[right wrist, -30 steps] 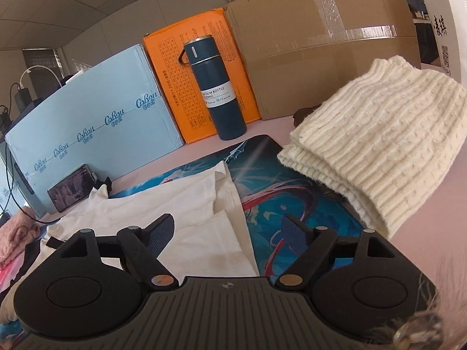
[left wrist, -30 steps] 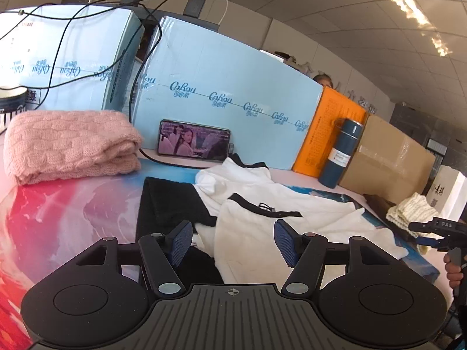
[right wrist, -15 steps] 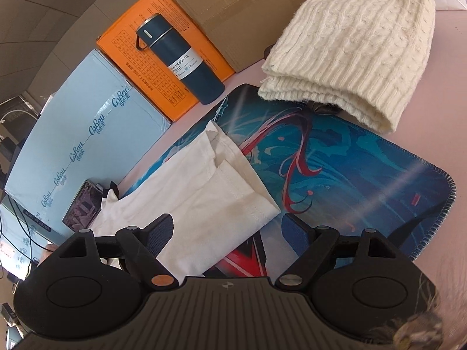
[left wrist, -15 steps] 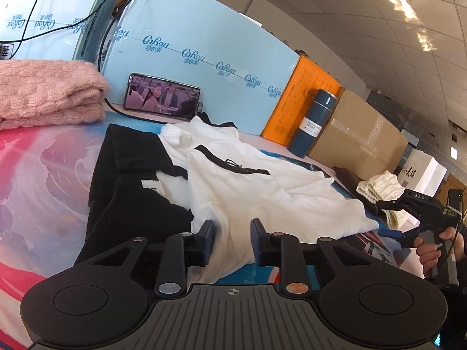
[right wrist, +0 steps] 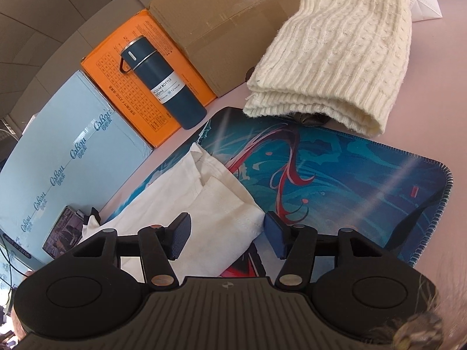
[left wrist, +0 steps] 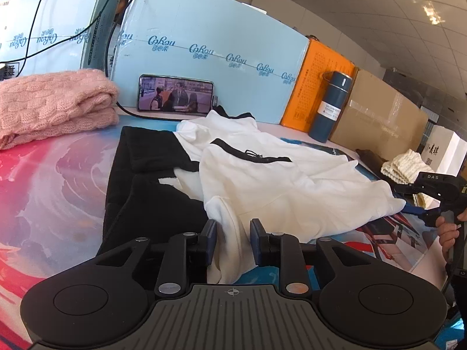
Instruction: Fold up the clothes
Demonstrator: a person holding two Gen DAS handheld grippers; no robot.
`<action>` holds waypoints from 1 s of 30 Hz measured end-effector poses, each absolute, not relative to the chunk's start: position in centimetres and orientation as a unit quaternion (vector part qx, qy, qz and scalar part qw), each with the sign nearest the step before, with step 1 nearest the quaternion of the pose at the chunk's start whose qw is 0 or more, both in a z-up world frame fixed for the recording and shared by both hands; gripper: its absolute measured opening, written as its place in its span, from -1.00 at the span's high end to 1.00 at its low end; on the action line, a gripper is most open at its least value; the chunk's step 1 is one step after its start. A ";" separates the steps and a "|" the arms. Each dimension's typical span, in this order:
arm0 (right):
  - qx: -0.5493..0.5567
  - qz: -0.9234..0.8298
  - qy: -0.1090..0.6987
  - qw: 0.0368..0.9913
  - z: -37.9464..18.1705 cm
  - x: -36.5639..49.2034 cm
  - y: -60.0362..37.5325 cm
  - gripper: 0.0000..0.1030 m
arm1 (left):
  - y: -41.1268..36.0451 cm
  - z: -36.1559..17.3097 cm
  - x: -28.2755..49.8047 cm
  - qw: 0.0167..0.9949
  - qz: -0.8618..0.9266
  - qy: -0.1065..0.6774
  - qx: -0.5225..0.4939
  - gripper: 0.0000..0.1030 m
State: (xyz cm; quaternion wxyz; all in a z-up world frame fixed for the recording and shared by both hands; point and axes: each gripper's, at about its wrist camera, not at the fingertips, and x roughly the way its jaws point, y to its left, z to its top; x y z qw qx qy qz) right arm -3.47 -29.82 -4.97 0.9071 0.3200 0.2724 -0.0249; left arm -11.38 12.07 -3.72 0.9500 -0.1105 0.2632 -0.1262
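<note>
While the left wrist view takes in the whole white and black garment (left wrist: 271, 186) spread on the printed mat (left wrist: 58, 186), a folded pink knit (left wrist: 49, 105) and a phone (left wrist: 176, 94) playing video, the right wrist view alone shows the folded cream knit (right wrist: 335, 58) close up and the flask (right wrist: 163, 83) label "VACUUM BOTTLE". The blue boxes (left wrist: 210, 58) read "CoRou", and the right gripper (right wrist: 226, 234) is marked "DAS" in the left view. The left gripper (left wrist: 232, 240), jaws just reopened slightly, stands narrow around a white fold at the garment's near edge, pad contact unclear; the right, jaws just closing, is half spread around the white hem corner, the pads seemingly clear of the cloth.
</note>
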 end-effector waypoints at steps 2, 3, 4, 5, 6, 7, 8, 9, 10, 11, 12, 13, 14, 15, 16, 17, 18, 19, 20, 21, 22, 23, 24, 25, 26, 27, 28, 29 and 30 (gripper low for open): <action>0.313 -0.028 0.272 0.909 -4.9 -3.4 -29.5 -0.03 | 11.8 -3.7 -11.3 0.951 -0.124 0.263 -0.102 0.56; 0.309 -0.029 0.274 0.910 -5.0 -3.4 -29.4 0.34 | 11.7 -3.7 -11.3 0.952 -0.123 0.262 -0.098 0.65; 0.307 -0.024 0.285 0.908 -5.2 -3.1 -29.4 0.63 | 11.8 -3.5 -11.5 0.954 -0.124 0.255 -0.099 0.94; 0.309 -0.018 0.292 0.905 -5.4 -3.0 -29.5 0.83 | 12.0 -3.3 -11.9 0.956 -0.126 0.247 -0.100 0.94; 0.314 -0.014 0.291 0.904 -5.5 -3.1 -29.7 0.84 | 12.1 -3.1 -12.2 0.957 -0.128 0.239 -0.101 0.94; 0.318 -0.010 0.287 0.904 -5.5 -3.4 -29.9 0.85 | 12.5 -2.7 -12.6 0.958 -0.131 0.230 -0.110 0.94; 0.322 -0.005 0.280 0.904 -5.2 -3.7 -30.0 0.85 | 12.8 -2.3 -13.0 0.959 -0.135 0.220 -0.120 0.94; 0.329 0.002 0.271 0.904 -4.9 -4.1 -30.2 0.85 | 13.2 -1.9 -13.4 0.959 -0.139 0.210 -0.130 0.94; 0.334 0.008 0.265 0.905 -4.5 -4.4 -30.3 0.86 | 13.4 -1.3 -13.7 0.959 -0.145 0.203 -0.137 0.94; 0.336 0.014 0.261 0.905 -4.1 -4.7 -30.4 0.86 | 13.4 -0.9 -14.1 0.959 -0.148 0.198 -0.135 0.94; 0.338 0.018 0.259 0.905 -3.8 -4.9 -30.4 0.86 | 13.4 -0.6 -14.5 0.960 -0.151 0.194 -0.133 0.94; 0.339 0.020 0.257 0.905 -3.6 -5.2 -30.5 0.86 | 13.4 -0.6 -14.7 0.960 -0.152 0.197 -0.131 0.94; 0.340 0.020 0.258 0.904 -3.5 -5.5 -30.6 0.86 | 13.3 -0.7 -15.0 0.959 -0.153 0.201 -0.129 0.94; 0.342 0.018 0.259 0.903 -3.5 -5.8 -30.8 0.86 | 13.3 -1.0 -15.3 0.957 -0.155 0.208 -0.130 0.94; 0.346 0.015 0.262 0.901 -3.7 -6.1 -31.0 0.86 | 13.3 -1.4 -15.5 0.955 -0.156 0.215 -0.132 0.94; 0.349 0.011 0.266 0.899 -4.1 -6.5 -31.3 0.86 | 13.3 -1.8 -15.7 0.953 -0.156 0.223 -0.137 0.94; 0.351 0.008 0.269 0.897 -4.4 -6.9 -31.6 0.86 | 13.4 -2.3 -15.9 0.950 -0.155 0.230 -0.142 0.94; 0.353 0.006 0.272 0.895 -4.7 -7.2 -31.8 0.86 | 13.4 -2.6 -16.2 0.948 -0.153 0.235 -0.150 0.94; 0.355 0.004 0.274 0.894 -5.0 -7.6 -32.1 0.86 | 13.5 -2.6 -16.6 0.947 -0.156 0.234 -0.156 0.94; 0.353 0.003 0.273 0.895 -5.2 -7.9 -32.2 0.86 | 13.5 -2.7 -16.9 0.946 -0.158 0.233 -0.162 0.94; 0.348 0.003 0.270 0.898 -5.2 -8.2 -32.2 0.86 | 13.4 -2.6 -17.2 0.946 -0.160 0.230 -0.163 0.94; 0.341 0.002 0.266 0.902 -5.2 -8.4 -32.3 0.86 | 13.2 -2.6 -17.2 0.947 -0.159 0.231 -0.157 0.93; 0.335 0.002 0.264 0.904 -5.2 -8.5 -32.3 0.86 | 13.0 -2.5 -17.2 0.948 -0.157 0.232 -0.150 0.93; 0.330 -0.001 0.265 0.906 -5.3 -8.4 -32.3 0.86 | 12.8 -2.6 -17.2 0.949 -0.153 0.237 -0.140 0.93; 0.319 -0.012 0.265 0.910 -5.3 -8.4 -32.2 0.86 | 12.6 -2.7 -17.1 0.950 -0.148 0.243 -0.130 0.91; 0.304 -0.029 0.263 0.915 -5.3 -8.5 -32.1 0.86 | 12.4 -2.9 -17.1 0.951 -0.142 0.251 -0.114 0.90; 0.285 -0.044 0.259 0.922 -5.3 -8.7 -32.0 0.86 | 12.3 -3.0 -17.2 0.952 -0.137 0.254 -0.102 0.83; 0.267 -0.058 0.255 0.928 -5.3 -8.9 -32.0 0.80 | 12.1 -3.0 -17.5 0.955 -0.124 0.256 -0.081 0.83; 0.251 -0.072 0.251 0.932 -5.1 -9.1 -32.1 0.70 | 12.0 -2.9 -17.6 0.957 -0.119 0.256 -0.065 0.81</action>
